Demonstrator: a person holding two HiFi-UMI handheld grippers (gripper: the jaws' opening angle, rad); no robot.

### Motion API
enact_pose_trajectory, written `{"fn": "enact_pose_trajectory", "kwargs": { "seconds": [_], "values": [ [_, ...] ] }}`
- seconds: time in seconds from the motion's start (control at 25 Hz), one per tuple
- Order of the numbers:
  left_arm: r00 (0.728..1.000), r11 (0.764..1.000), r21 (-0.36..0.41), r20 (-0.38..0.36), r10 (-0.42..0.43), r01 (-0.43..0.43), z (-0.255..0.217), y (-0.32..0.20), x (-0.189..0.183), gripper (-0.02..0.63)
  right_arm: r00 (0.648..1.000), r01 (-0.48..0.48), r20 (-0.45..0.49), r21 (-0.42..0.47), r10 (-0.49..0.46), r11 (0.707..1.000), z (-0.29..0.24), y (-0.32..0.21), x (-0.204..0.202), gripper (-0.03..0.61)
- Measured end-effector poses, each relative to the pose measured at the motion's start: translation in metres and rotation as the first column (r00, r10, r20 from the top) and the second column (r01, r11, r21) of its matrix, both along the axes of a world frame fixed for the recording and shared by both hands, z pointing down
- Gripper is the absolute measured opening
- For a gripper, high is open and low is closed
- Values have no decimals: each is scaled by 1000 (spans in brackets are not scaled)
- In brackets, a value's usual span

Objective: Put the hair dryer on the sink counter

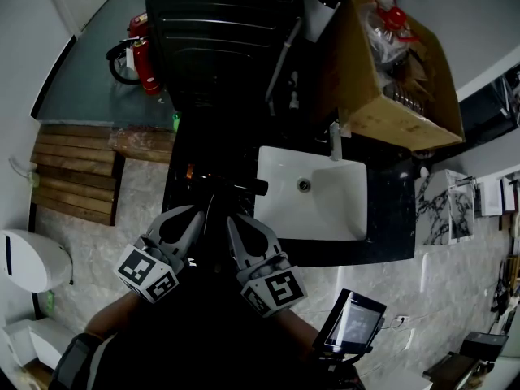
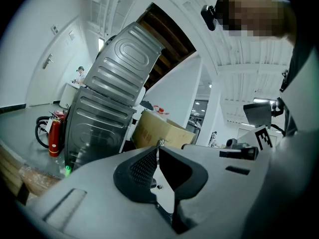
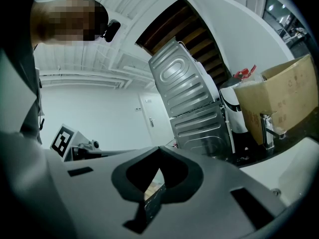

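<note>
In the head view a dark, elongated object, apparently the hair dryer (image 1: 231,185), lies on the black sink counter (image 1: 390,210) just left of the white sink (image 1: 276,218). It is hard to make out against the dark top. My left gripper (image 1: 199,210) and right gripper (image 1: 231,218) hover side by side just short of it, tips pointing toward it. Both are shut with nothing between the jaws. In the left gripper view the left gripper (image 2: 158,146) has its tips touching. The right gripper (image 3: 159,149) shows the same in its own view. Neither gripper view shows the hair dryer.
A cardboard box (image 1: 390,63) stands behind the faucet (image 1: 334,140). A tall grey metal appliance (image 1: 219,31) rises behind the counter, with a red fire extinguisher (image 1: 145,63) to its left. Wooden slats (image 1: 73,169) and a white bin (image 1: 28,258) are at the left.
</note>
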State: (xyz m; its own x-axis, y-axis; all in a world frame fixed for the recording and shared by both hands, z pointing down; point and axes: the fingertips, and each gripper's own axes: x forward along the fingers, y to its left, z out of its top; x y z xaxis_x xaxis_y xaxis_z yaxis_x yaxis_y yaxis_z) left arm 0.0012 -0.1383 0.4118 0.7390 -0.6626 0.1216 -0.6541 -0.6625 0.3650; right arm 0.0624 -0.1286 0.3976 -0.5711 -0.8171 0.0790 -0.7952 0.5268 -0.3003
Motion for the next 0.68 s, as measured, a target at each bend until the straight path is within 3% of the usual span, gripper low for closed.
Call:
{"fn": "enact_pose_trajectory", "kwargs": {
  "seconds": [0.68],
  "values": [
    [1000,1000,-7,-5,-4,4,0,0,-4,15,1000,3,-6,-4,-3,1000,-1,0,-3,-5]
  ]
}}
